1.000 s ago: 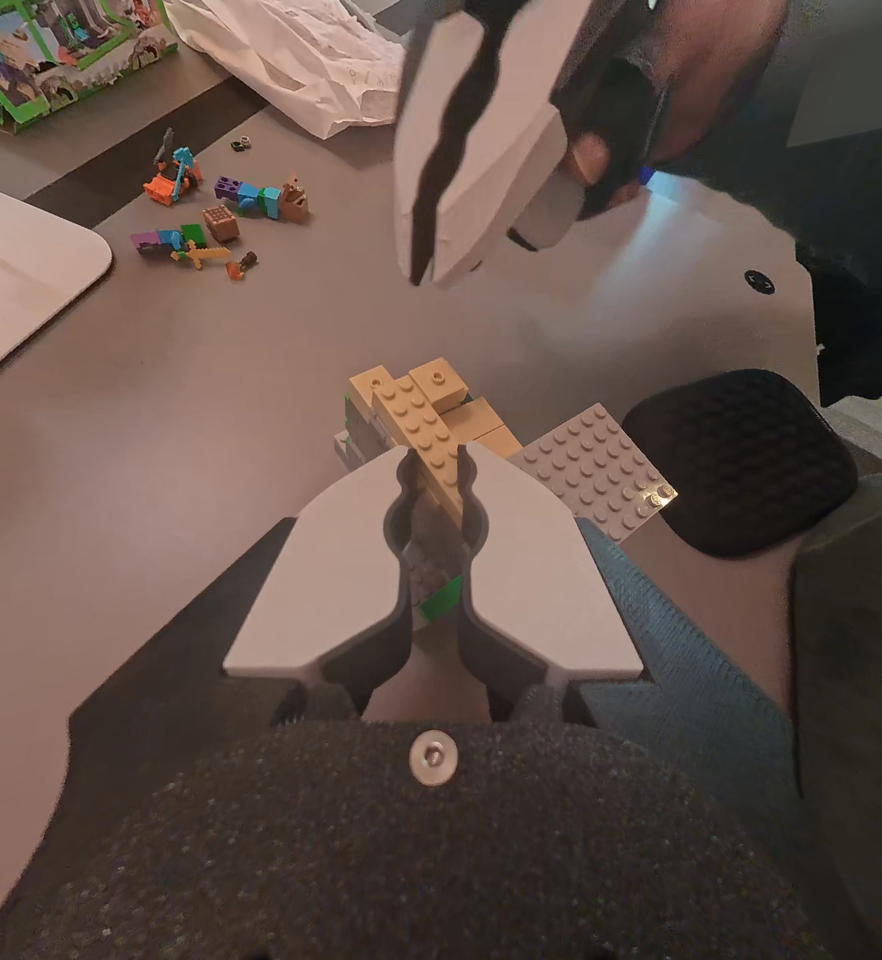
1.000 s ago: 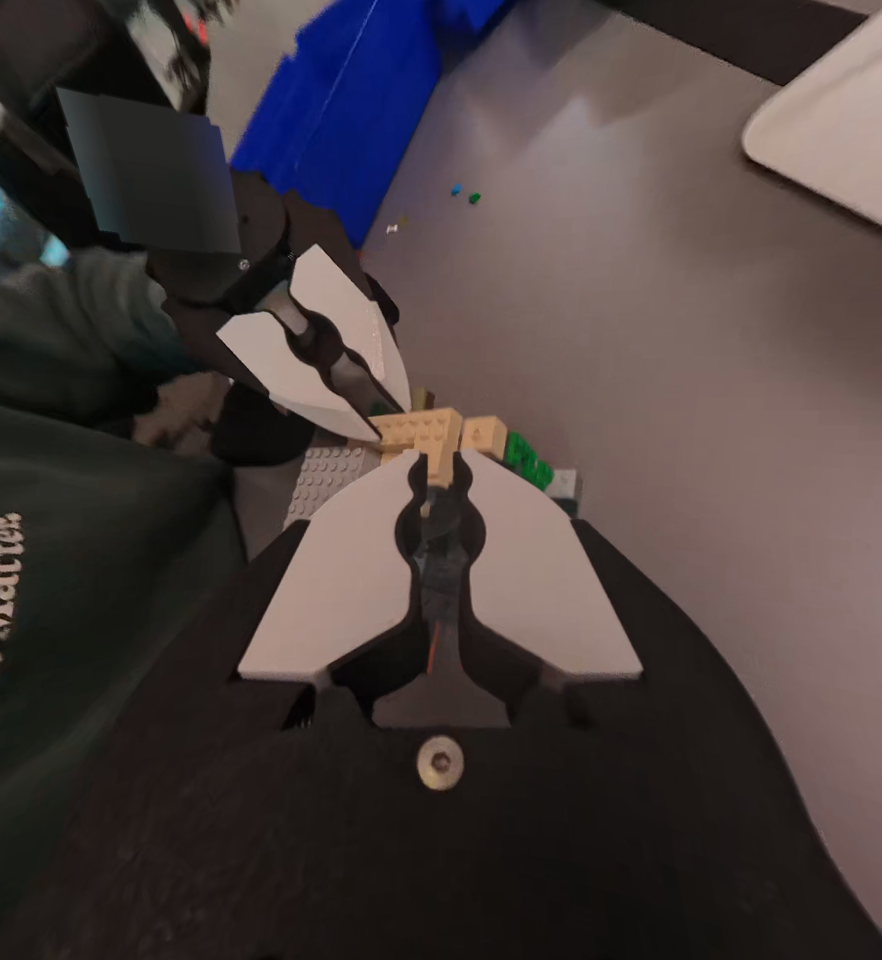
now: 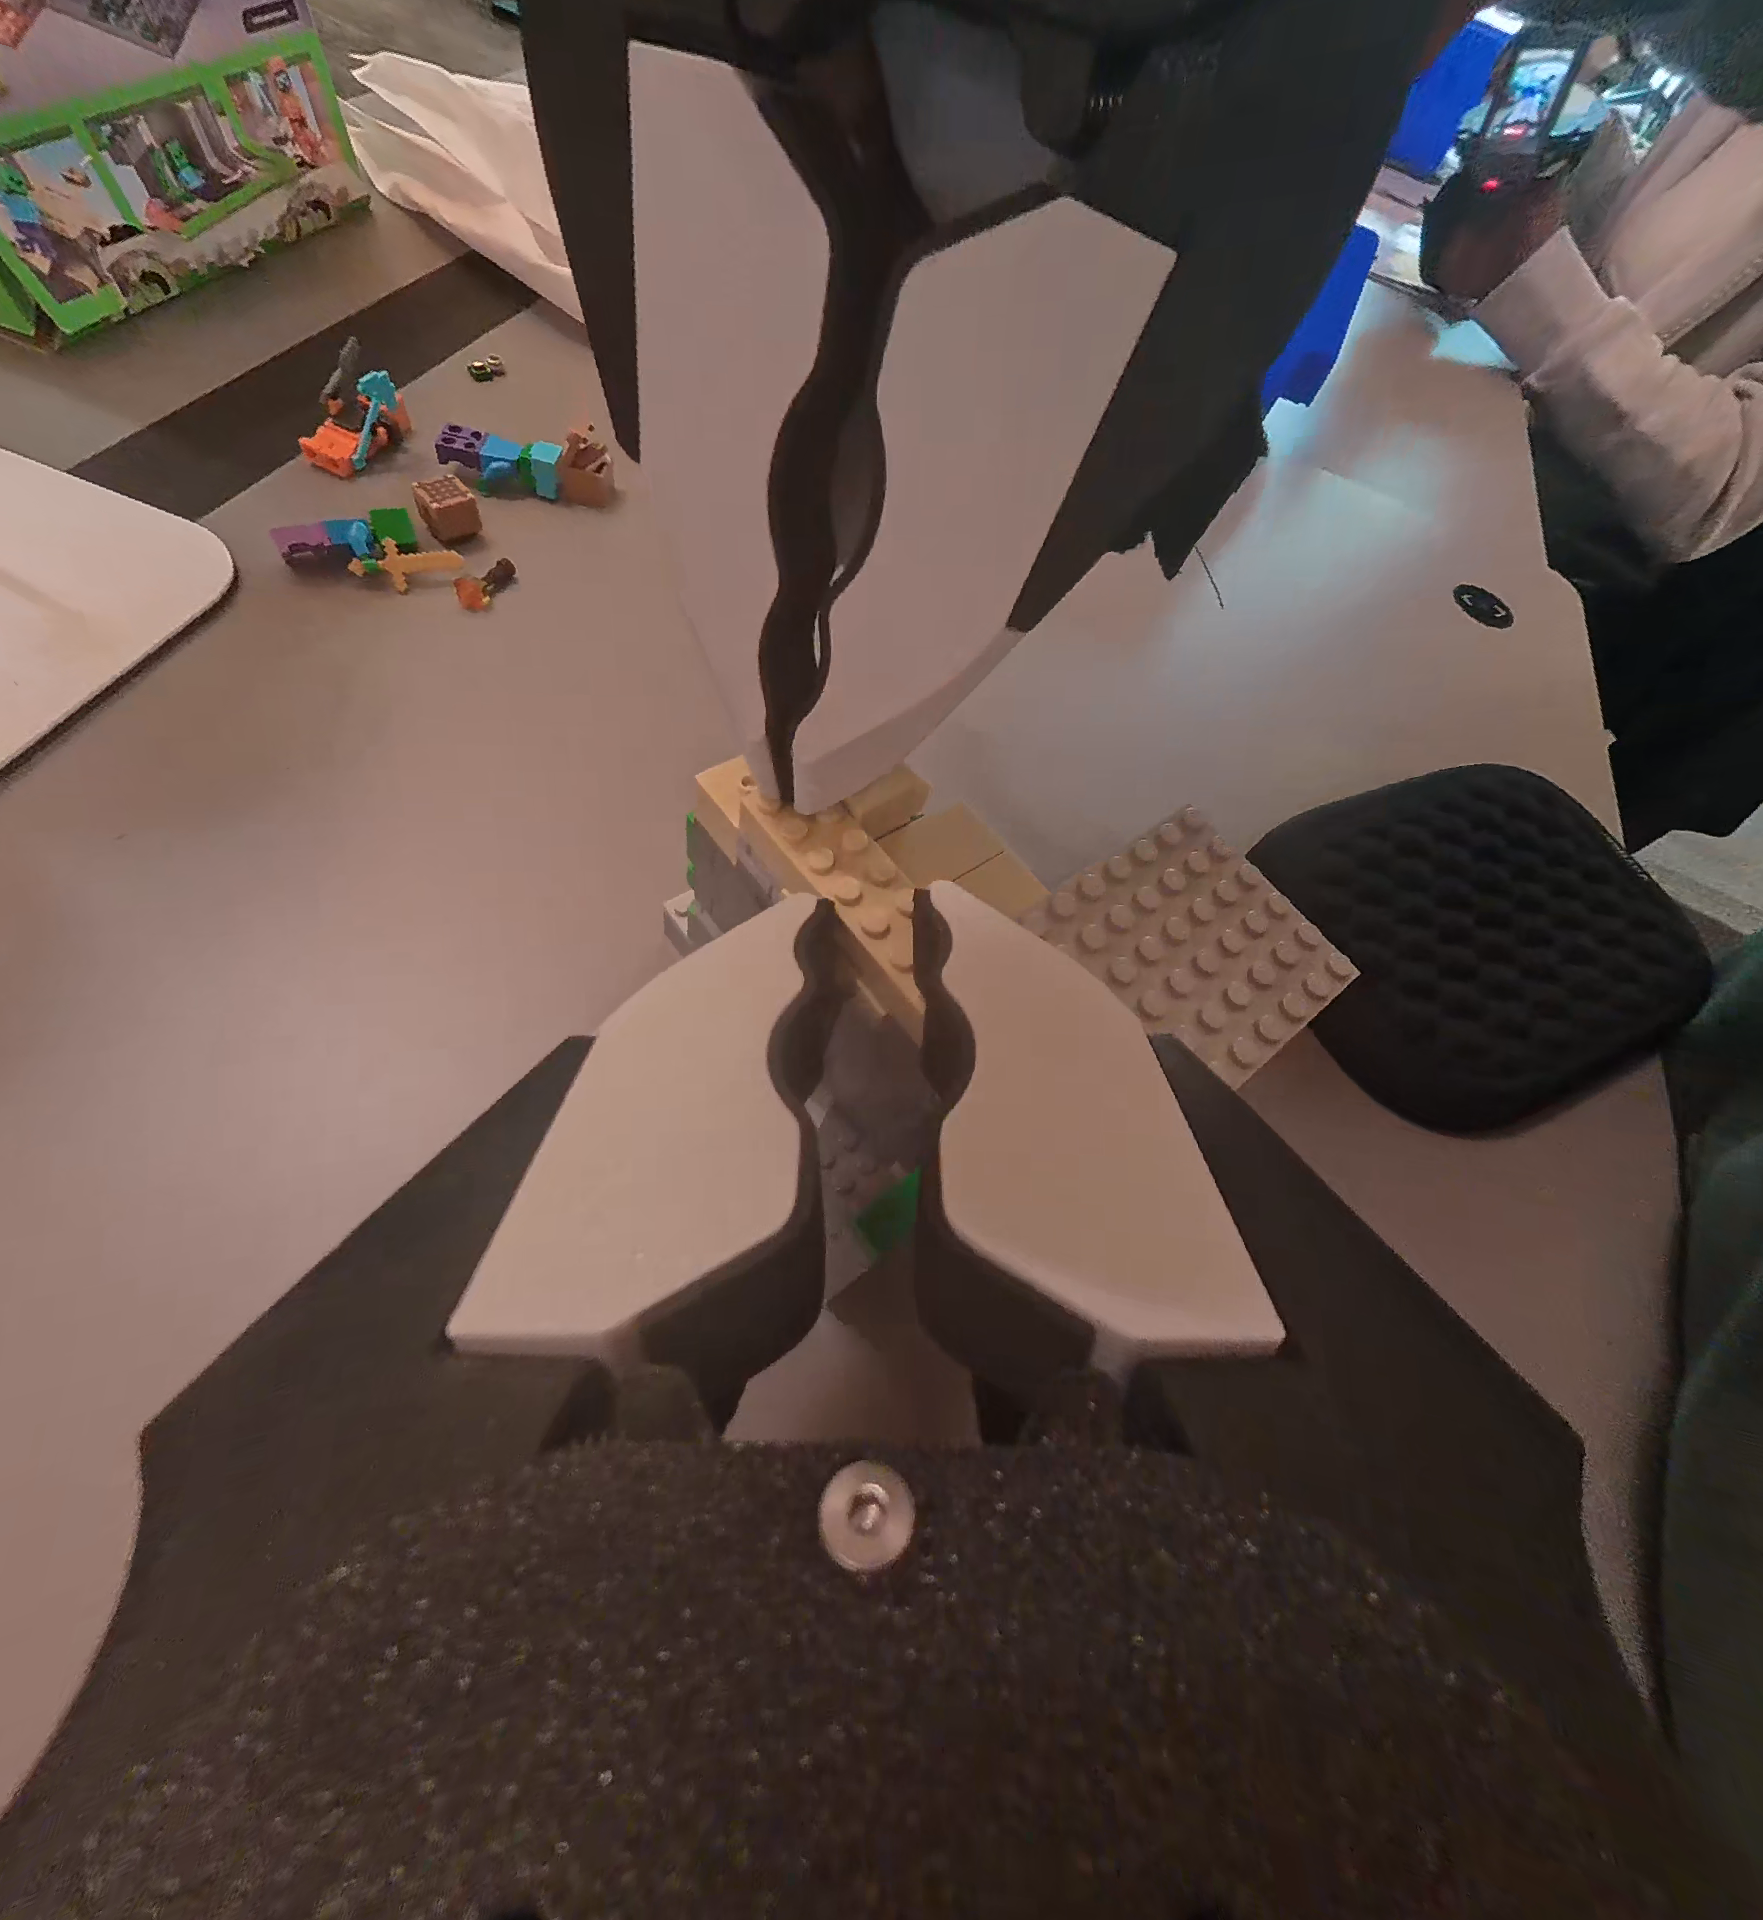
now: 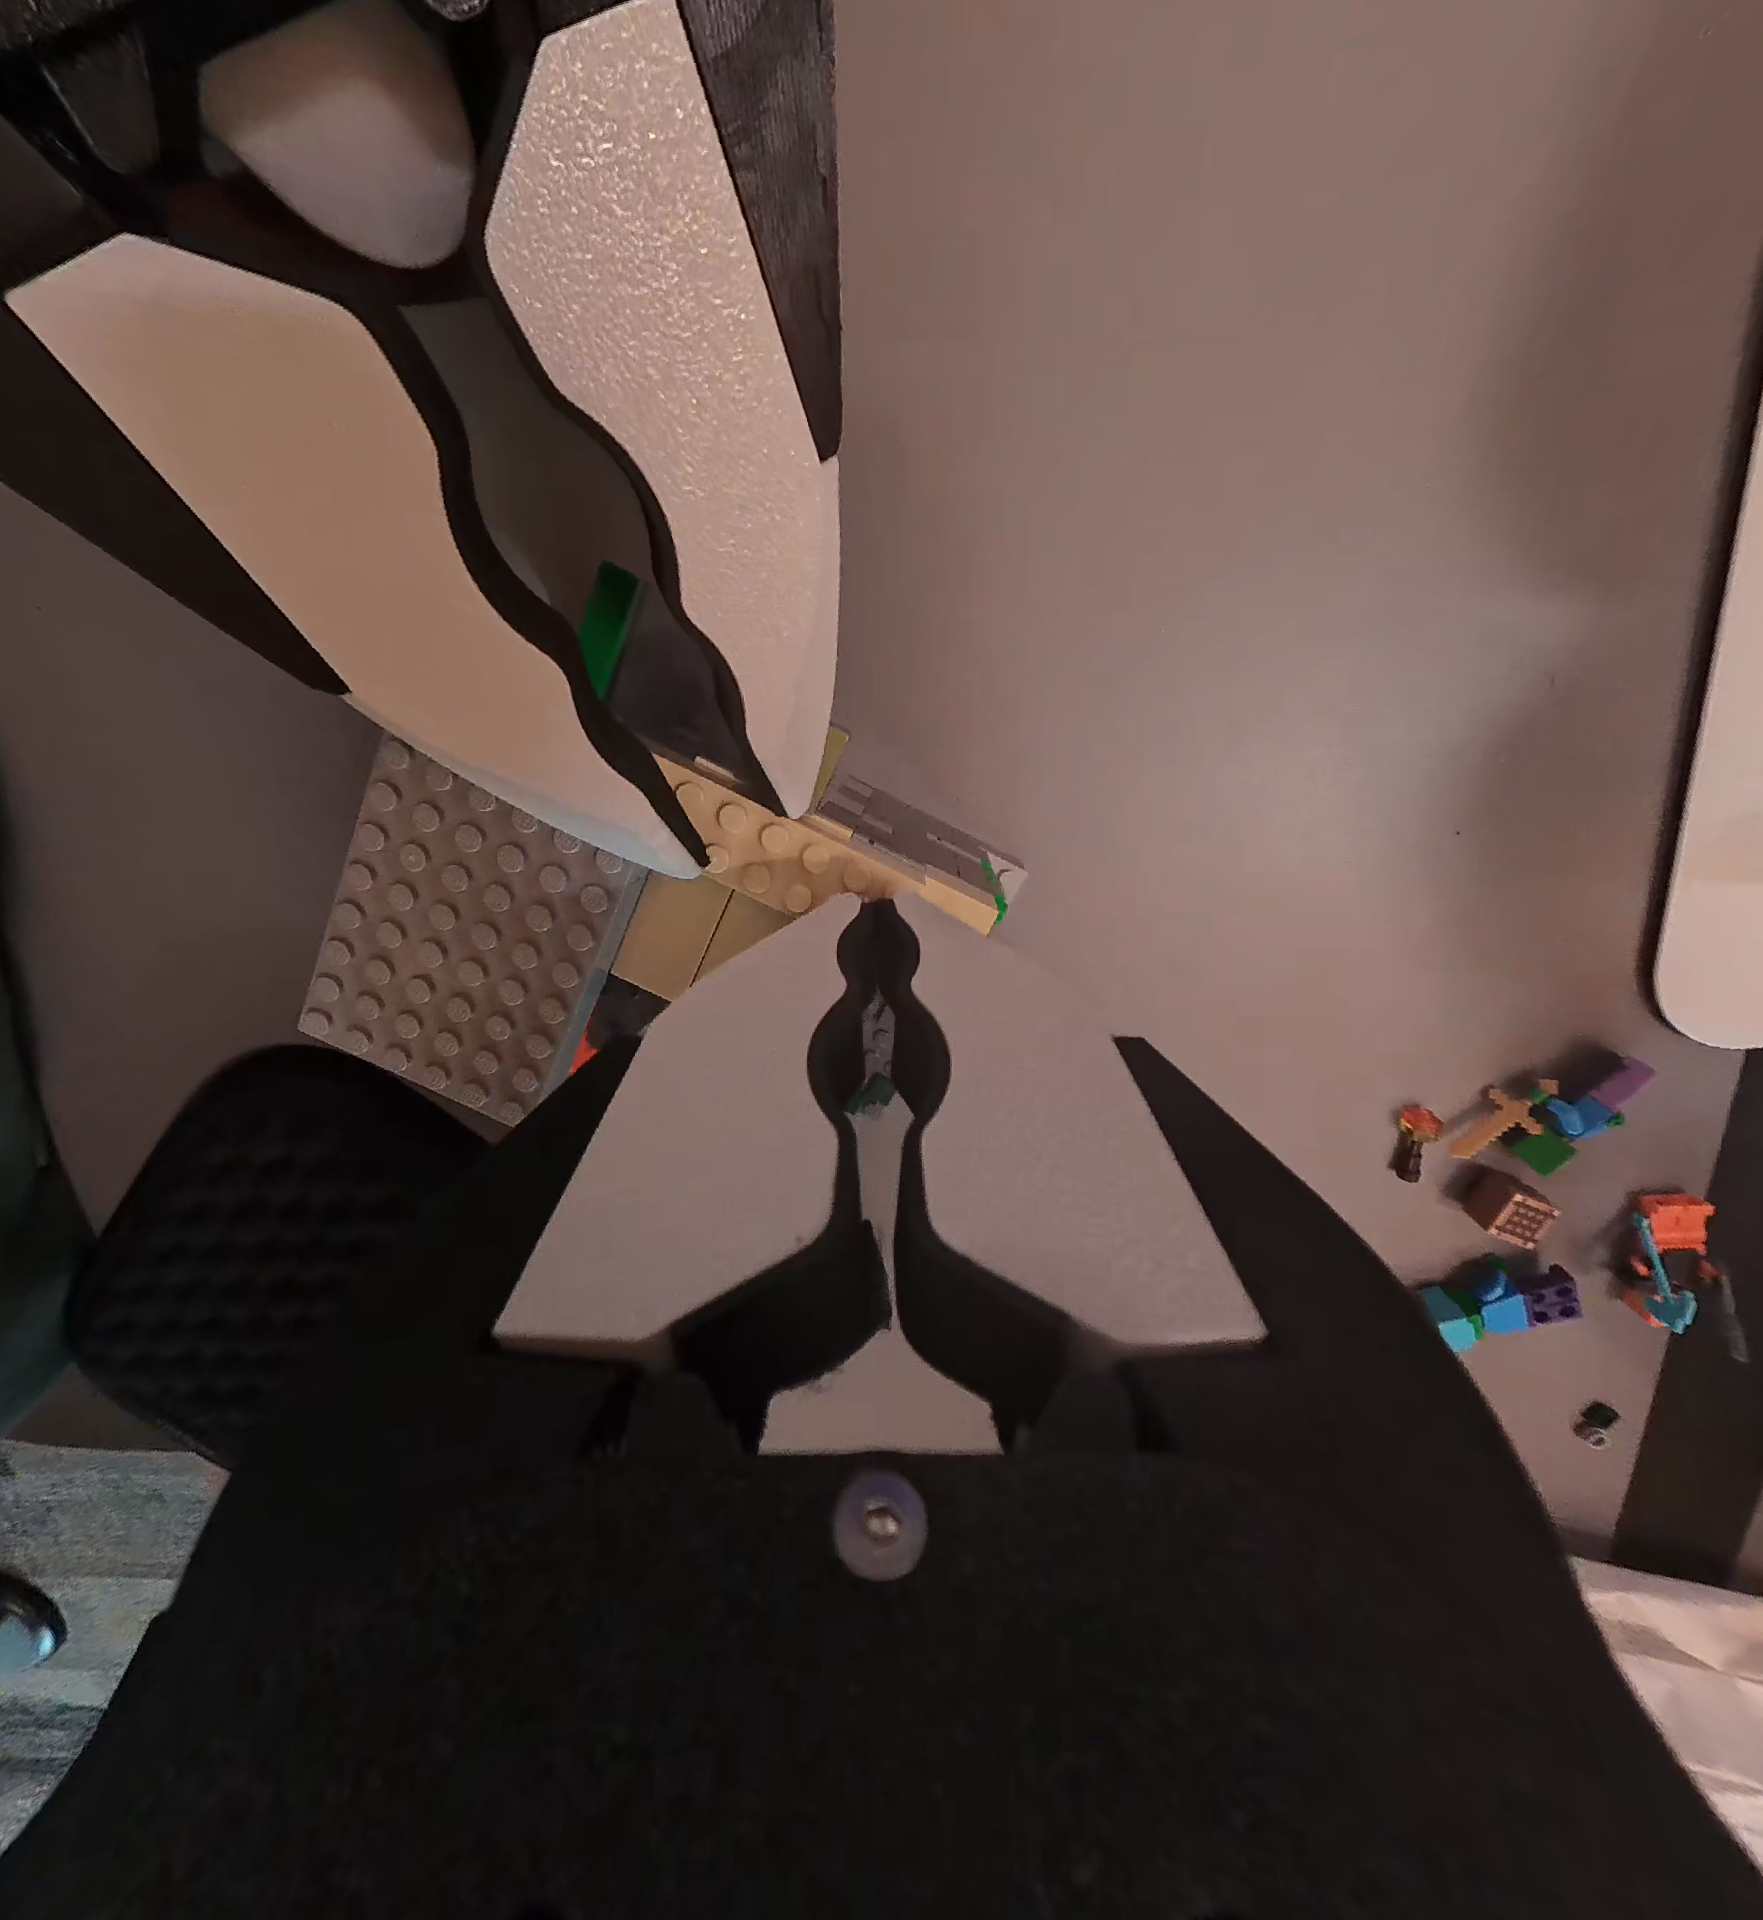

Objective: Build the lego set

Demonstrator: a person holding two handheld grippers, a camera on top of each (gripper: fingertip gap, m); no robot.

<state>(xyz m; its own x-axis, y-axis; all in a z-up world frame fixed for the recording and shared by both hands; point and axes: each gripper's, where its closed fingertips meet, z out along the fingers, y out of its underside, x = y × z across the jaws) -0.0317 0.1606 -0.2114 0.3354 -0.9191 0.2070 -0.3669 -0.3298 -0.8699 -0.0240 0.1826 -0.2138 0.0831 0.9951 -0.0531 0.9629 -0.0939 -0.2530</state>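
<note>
A small brick build with a tan studded plate (image 3: 835, 873) on top stands on the grey table, attached to a grey baseplate (image 3: 1199, 935). My left gripper (image 3: 875, 912) is shut on the near end of the tan plate, a pad against each long side. The right wrist view shows the same grasp on the tan plate (image 4: 783, 852) by the left gripper (image 4: 737, 831). My right gripper (image 4: 875, 906) is shut with nothing between its pads. Its joined tips rest on the far studs of the plate, as the left wrist view shows from above (image 3: 785, 795).
A black textured pad (image 3: 1479, 956) lies right of the baseplate. Loose coloured pieces (image 3: 441, 499) lie at the back left, near a green box (image 3: 129, 197), a white bag (image 3: 472, 156) and a white tray (image 3: 25, 582). A person's light sleeve (image 3: 1687, 416) is at the far right. The grippers are tip to tip, or close to it.
My right gripper has come down from above the build, its jaws have closed, and its tips now touch the tan plate. My left gripper has kept its grasp and barely moved.
</note>
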